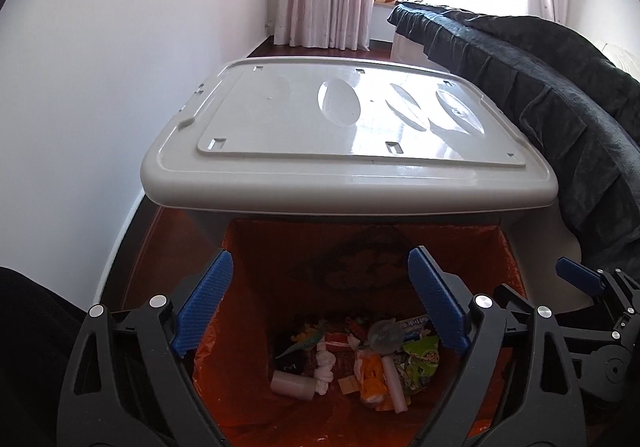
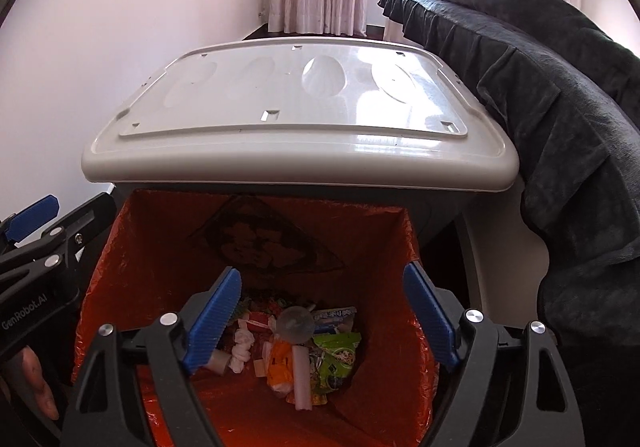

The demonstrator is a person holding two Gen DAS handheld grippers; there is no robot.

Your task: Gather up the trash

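Trash lies in the orange-lined bin, lid raised.

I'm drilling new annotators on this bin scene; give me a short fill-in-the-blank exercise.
1. The bin liner is ____ in colour.
2. The bin's grey lid stands ____.
3. Both the left gripper and the right gripper have their jaws ____.
4. The gripper pads are ____.

Missing words: orange; open; open; blue
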